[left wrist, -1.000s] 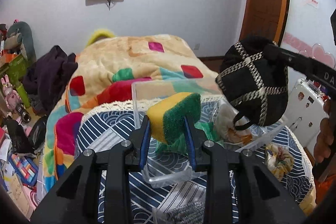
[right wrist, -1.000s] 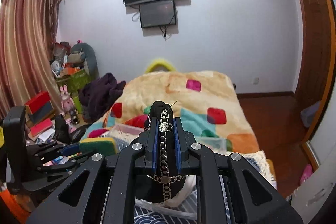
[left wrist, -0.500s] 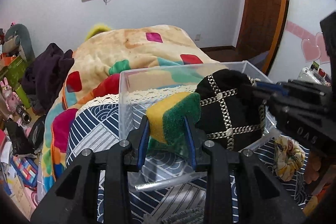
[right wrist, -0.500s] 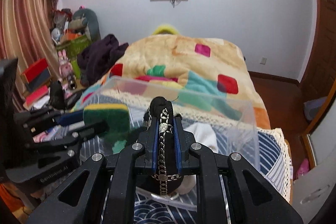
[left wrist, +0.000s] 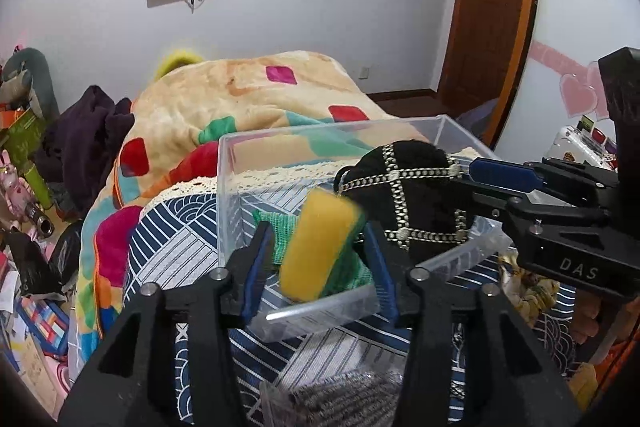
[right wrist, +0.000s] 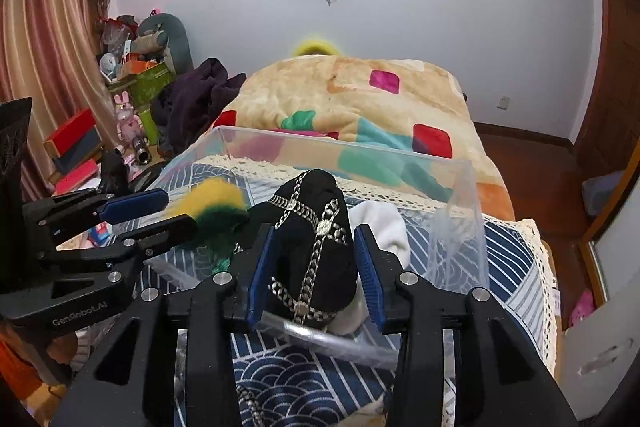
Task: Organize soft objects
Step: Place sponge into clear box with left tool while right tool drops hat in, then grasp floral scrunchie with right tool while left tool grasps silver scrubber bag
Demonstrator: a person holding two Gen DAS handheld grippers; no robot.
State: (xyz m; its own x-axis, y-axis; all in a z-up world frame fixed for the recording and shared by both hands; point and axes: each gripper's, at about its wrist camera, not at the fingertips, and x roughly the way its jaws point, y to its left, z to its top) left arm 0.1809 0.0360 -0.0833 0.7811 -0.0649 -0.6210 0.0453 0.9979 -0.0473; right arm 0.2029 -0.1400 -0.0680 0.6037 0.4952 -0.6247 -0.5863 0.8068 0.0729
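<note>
L gripper (left wrist: 320,251) just let go – sponge (left wrist: 320,247) falls into clear box (left wrist: 230,187) | R gripper (right wrist: 316,263) let go too – black hat (right wrist: 316,239) drops in | both wide apart, 2 soft things put away

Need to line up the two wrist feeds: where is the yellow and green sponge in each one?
Left wrist: the sponge is centre frame, blurred, loose between the open left tongs above the clear bin.
Right wrist: the sponge is at middle left, blurred, beside the black chain-trimmed hat.
Shared landmark: the hat, right of the sponge in both views.
</note>
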